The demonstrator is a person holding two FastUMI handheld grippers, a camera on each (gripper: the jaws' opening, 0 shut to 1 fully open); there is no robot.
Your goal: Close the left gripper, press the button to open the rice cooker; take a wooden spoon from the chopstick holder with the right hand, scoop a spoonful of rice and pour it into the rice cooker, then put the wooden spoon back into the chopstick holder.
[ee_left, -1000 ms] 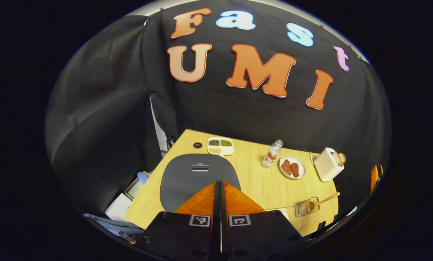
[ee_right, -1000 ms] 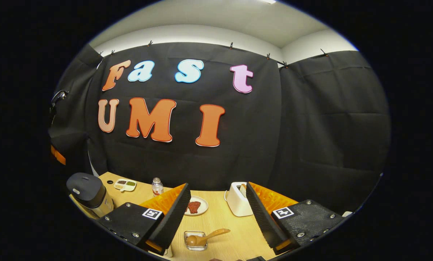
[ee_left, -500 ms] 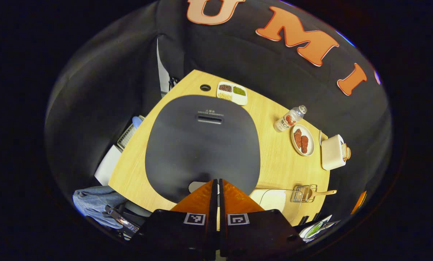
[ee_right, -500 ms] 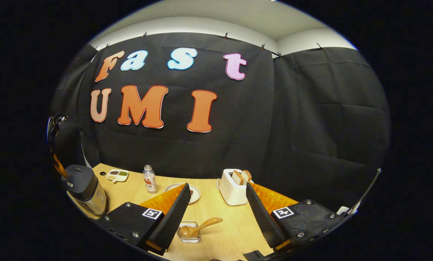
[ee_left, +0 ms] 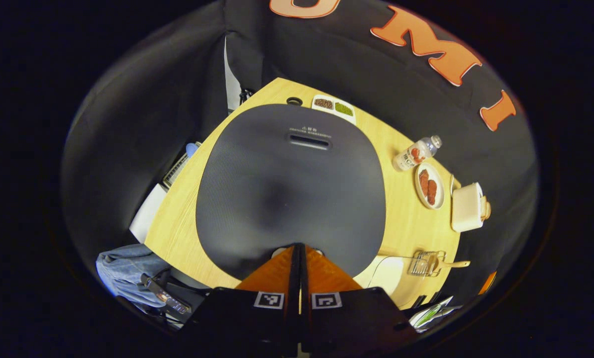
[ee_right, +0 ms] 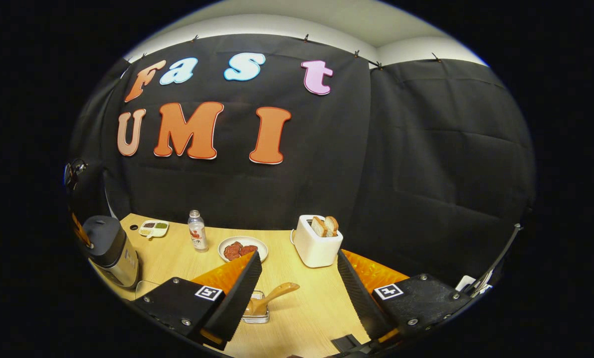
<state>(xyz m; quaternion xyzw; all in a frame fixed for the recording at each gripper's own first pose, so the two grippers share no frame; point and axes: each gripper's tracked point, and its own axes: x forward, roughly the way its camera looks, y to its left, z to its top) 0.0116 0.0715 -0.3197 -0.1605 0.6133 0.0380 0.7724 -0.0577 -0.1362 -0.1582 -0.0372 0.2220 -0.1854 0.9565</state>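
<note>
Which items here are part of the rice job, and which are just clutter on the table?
Part of the job: rice cooker, wooden spoon, chopstick holder, left gripper, right gripper.

Just lying about: toaster, bottle, plate of red food, divided dish.

Staged kitchen booth: black cloth wall (ee_right: pixel 416 164), wooden table (ee_right: pixel 302 308), toaster (ee_right: pixel 314 243), rice cooker (ee_left: pixel 289 184).

I see the dark rice cooker (ee_left: pixel 289 186) with its lid closed; at 4 o'clock, the wooden spoon (ee_left: pixel 448 265) leans in the chopstick holder (ee_left: pixel 425 263).
</note>
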